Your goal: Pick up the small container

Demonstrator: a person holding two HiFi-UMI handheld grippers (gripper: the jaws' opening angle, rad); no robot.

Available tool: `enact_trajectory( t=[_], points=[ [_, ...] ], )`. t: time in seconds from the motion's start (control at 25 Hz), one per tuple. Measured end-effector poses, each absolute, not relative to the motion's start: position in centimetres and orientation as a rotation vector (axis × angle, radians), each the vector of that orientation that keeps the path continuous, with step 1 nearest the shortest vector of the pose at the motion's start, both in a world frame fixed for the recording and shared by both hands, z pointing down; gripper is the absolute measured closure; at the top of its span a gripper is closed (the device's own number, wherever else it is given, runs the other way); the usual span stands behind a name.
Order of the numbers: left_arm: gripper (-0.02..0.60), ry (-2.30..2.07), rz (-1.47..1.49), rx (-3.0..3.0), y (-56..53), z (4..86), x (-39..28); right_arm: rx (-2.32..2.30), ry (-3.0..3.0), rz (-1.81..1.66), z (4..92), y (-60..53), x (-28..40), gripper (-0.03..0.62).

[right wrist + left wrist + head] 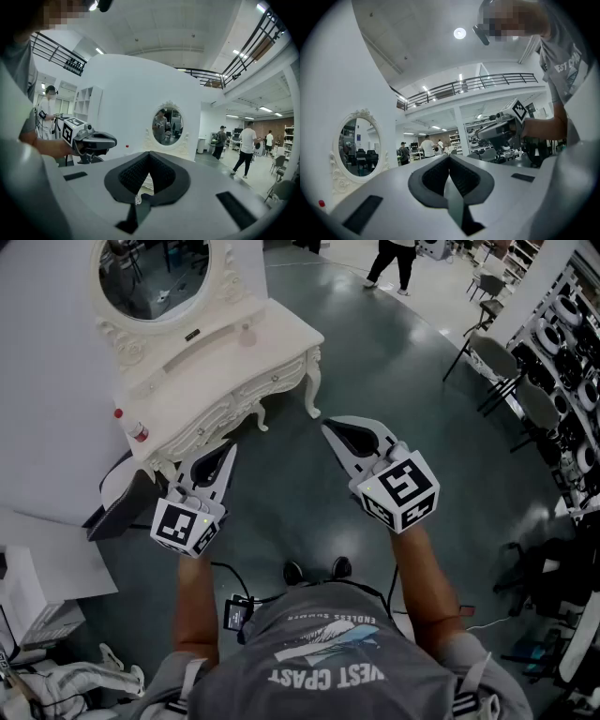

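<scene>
The small container (138, 431), a clear bottle with a red cap, stands at the left end of the white dressing table (225, 352). Its red cap shows as a dot in the left gripper view (321, 203) and as the container's red top (127, 146) in the right gripper view. My left gripper (228, 449) is shut and empty, held over the floor just in front of the table, right of the container. The right gripper (328, 425) is also shut with nothing in it, further right. Each gripper shows in the other's view: the right gripper (501, 129) and the left gripper (89, 138).
An oval mirror (155, 273) stands on the table against the white wall. Chairs (497, 357) and shelving (572, 343) line the right side. A person (394, 263) walks at the far end. A dark object (122, 502) lies by the table's left leg.
</scene>
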State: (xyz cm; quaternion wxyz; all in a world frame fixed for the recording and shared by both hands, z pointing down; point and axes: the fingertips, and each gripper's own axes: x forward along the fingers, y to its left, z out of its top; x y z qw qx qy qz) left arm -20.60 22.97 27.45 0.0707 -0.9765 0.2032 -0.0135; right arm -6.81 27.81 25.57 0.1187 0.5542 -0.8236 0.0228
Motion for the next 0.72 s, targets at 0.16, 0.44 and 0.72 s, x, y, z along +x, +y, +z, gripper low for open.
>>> enact_trajectory(
  t=[0.16, 0.44, 0.72],
  points=[
    [0.565, 0.605, -0.032, -2.935, 22.3, 27.4, -21.1, 1.628, -2.401, 0.066, 25.6, 27.2, -7.0, 0.568],
    [0.565, 0.59, -0.011, -2.941, 20.9, 27.5, -21.3, 1.627, -2.385, 0.067, 25.6, 26.0, -7.5, 0.568],
    [0.565, 0.621, -0.032, -2.961, 19.3, 28.4, -20.4, 1.575, -2.452, 0.103, 25.7, 23.7, -6.9, 0.568]
  ],
)
